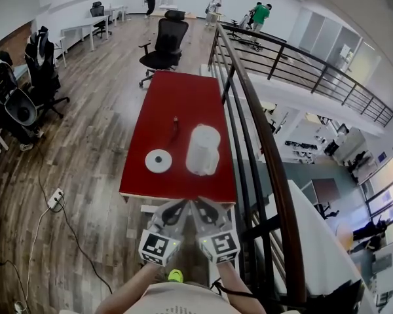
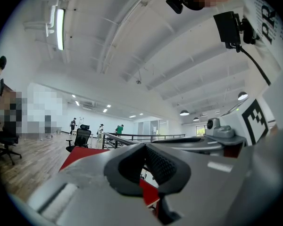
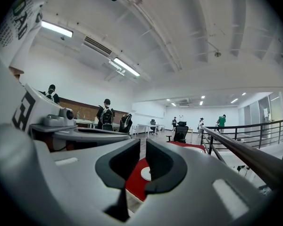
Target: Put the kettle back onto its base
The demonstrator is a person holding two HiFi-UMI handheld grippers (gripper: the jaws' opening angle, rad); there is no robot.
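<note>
Red table (image 1: 183, 90) holds the kettle (image 1: 202, 150) beside its base (image 1: 158, 161). Left gripper (image 1: 179, 207) is closed, right gripper (image 1: 203, 206) barely apart, both empty. Grabbing the kettle should come next.

kettle (image 1: 202, 150): white plastic, matt, smooth.
base (image 1: 158, 161), at kettle's 9 o'clock: white plastic, smooth, slight gloss.
table (image 1: 177, 97): red top, matt; pale wood edge.
floor (image 1: 98, 110): wood planks, low sheen.
railing (image 1: 259, 131), at kettle's 3 o'clock: dark metal, glossy.
left gripper pads (image 2: 162, 166): black, ribbed, matt.
</note>
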